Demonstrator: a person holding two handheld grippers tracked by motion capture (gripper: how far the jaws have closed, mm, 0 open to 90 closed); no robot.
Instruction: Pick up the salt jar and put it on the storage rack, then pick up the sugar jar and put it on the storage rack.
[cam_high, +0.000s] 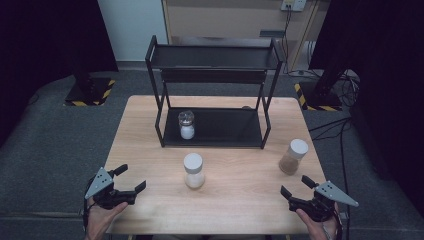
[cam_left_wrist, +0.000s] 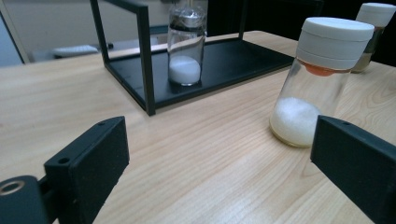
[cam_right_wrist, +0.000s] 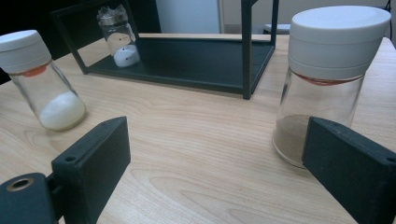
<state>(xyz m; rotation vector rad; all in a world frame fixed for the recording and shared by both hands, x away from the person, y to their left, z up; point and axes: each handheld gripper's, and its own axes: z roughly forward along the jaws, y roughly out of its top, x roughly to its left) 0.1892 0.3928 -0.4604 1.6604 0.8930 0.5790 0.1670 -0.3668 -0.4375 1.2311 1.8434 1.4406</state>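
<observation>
Two jars wait on the table (cam_high: 150, 125) in the high view: the white-powder jar (cam_high: 193, 170) at near centre and the brown-powder jar (cam_high: 293, 156) at right, while one silver-capped jar (cam_high: 186, 124) already stands on the rack (cam_high: 225, 131). I judge one placed, two left. My left gripper (cam_left_wrist: 219, 158) gapes wide, empty, the white-powder jar ahead. My right gripper (cam_right_wrist: 217, 163) is likewise wide, holding nothing, the brown-powder jar just beyond.
</observation>
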